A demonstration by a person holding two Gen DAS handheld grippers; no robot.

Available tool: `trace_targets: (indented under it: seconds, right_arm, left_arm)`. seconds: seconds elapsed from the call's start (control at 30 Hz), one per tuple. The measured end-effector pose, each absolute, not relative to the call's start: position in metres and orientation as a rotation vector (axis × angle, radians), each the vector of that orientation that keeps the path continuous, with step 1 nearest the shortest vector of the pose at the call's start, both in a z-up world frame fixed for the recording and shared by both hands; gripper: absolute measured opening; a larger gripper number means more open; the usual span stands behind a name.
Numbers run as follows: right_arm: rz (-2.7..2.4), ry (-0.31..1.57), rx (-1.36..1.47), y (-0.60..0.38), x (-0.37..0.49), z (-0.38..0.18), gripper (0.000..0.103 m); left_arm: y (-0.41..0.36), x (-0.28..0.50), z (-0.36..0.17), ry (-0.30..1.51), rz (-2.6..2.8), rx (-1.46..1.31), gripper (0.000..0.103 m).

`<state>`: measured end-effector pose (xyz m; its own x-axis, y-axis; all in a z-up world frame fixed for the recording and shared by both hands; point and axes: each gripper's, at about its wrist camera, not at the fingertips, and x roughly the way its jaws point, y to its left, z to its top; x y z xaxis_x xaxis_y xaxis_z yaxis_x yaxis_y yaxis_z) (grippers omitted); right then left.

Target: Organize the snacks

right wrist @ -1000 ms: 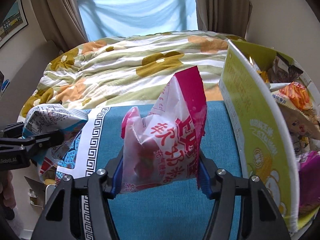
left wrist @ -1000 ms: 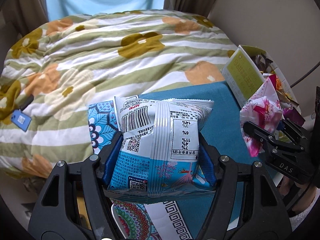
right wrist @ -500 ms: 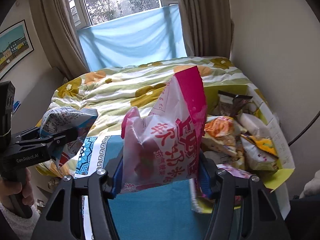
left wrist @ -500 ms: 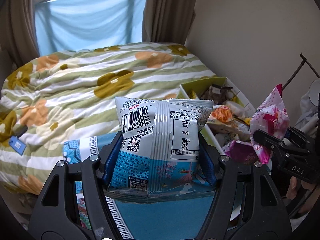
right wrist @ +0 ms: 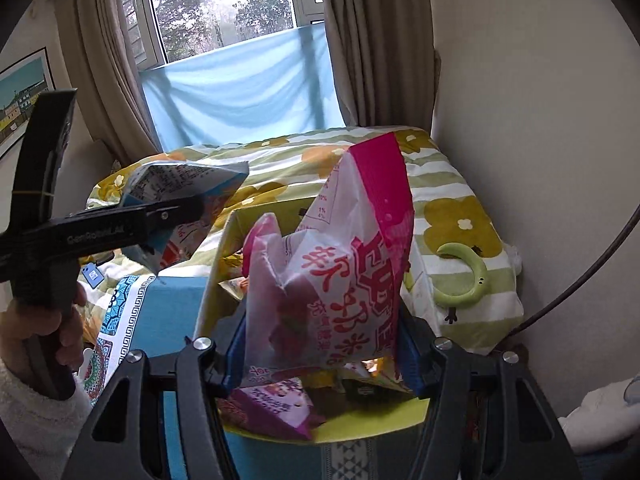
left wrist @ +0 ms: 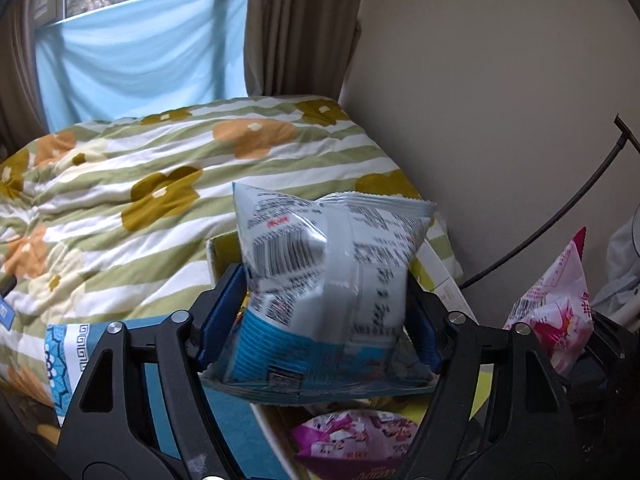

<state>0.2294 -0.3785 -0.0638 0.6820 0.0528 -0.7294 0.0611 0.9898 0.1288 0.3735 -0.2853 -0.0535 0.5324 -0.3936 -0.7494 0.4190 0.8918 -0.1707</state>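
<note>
Both tongs swung over the yellow snack box [right wrist: 224, 264] since the earlier shot.
Left tongs [left wrist: 320, 320] just opened, blue-white snack bag [left wrist: 328, 280] loose between them; right tongs [right wrist: 320, 352] pinch the pink snack bag [right wrist: 332, 280]. Light, crinkly, slippery: grab mid-body.

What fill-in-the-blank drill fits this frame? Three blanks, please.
The right tongs are shut on a ____ and white bag.
Under that bag sits an open yellow-green ____ of snacks.
The cloth hung across the window is light ____.
Missing words: pink; box; blue.
</note>
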Motion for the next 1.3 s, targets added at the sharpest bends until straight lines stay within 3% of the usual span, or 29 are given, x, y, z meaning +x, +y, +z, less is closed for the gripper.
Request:
trace_targets:
  seconds: [0.03,0.07,0.43,0.77,0.83,0.9,0.97,1.3]
  right_arm:
    - [0.003,0.827,0.147,-0.387,0.232,-0.066,0.057]
    - [0.012,0.835,0.150,-0.395,0.235,-0.069,0.057]
    - [0.112,0.892,0.170,-0.425,0.249,-0.093,0.057]
    - [0.207,0.884,0.103,-0.411,0.256,-0.081,0.059]
    - [0.242,0.901,0.085,-0.403,0.261,-0.086,0.064]
    - [0.249,0.907,0.073,-0.397,0.259,-0.091,0.092]
    - [0.231,0.891,0.073,-0.395,0.250,-0.093,0.102]
    - [0.108,0.867,0.116,-0.390,0.192,-0.087,0.102]
  left_arm:
    - [-0.293,0.376,-0.056,0.895,-0.460,0.039,0.097]
    - [-0.296,0.376,-0.059,0.899,-0.443,0.043,0.102]
    - [-0.230,0.320,-0.066,0.919,-0.287,-0.041,0.102]
    - [-0.172,0.278,-0.062,0.901,-0.131,-0.125,0.102]
    - [-0.161,0.269,-0.067,0.917,-0.112,-0.142,0.102]
    - [-0.151,0.258,-0.071,0.926,-0.097,-0.149,0.102]
    - [-0.141,0.246,-0.074,0.926,-0.086,-0.155,0.102]
    - [-0.104,0.193,-0.049,0.844,-0.112,-0.127,0.102]
